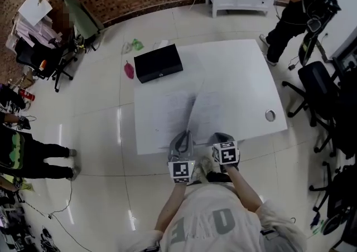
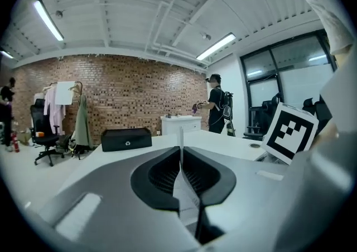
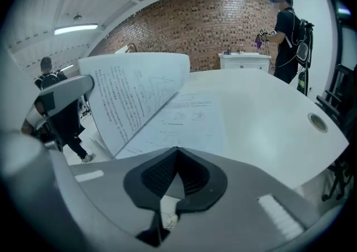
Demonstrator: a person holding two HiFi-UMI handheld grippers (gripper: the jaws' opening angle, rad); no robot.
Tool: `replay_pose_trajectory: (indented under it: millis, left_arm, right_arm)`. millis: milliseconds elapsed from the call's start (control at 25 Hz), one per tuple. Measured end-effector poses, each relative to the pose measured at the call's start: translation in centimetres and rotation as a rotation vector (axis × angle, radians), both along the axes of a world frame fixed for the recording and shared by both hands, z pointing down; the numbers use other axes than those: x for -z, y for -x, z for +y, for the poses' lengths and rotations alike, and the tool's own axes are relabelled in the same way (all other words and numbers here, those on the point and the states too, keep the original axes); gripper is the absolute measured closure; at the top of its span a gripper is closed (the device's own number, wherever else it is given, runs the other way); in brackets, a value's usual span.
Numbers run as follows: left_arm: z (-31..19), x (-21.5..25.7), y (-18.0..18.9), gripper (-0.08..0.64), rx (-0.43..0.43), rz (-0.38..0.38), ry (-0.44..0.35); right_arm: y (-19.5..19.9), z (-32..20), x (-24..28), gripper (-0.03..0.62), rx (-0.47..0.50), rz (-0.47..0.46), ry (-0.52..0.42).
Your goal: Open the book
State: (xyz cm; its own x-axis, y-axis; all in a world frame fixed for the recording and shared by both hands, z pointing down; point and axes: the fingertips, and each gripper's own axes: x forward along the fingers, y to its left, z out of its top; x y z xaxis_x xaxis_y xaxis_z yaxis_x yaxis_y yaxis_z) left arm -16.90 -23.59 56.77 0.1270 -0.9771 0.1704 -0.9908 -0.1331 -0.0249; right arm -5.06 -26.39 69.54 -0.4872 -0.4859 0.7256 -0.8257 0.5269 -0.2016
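Book [image 1: 173, 112] lies spread open on the white surface [image 1: 240, 72], close to the near edge and straight ahead of the person. The left hand-held gripper [image 2: 180, 153] has its jaws pinched tight on one page [image 3: 131, 97], and that sheet stands up off the left half, curling over the spread. The right hand-held gripper [image 3: 177, 153] sits just beside the left one at the near edge, jaws closed together with nothing between them; the printed right-hand page lies just beyond its tips. At the far left corner of the surface a black box [image 1: 158, 62] rests, well apart from the book.
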Motion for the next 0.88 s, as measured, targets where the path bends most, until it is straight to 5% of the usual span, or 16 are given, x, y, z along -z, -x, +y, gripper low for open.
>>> replay_pose_trajectory:
  millis: [600, 880]
  left_arm:
    - [6.2, -8.7, 9.5, 0.506, 0.383, 0.146, 0.251]
    - [7.3, -11.3, 10.2, 0.485, 0.425, 0.184, 0.315]
  right_arm:
    - [0.2, 0.2, -0.3, 0.588, 0.012, -0.034, -0.018]
    - [0.6, 0.3, -0.3, 0.588, 0.023, -0.030, -0.026]
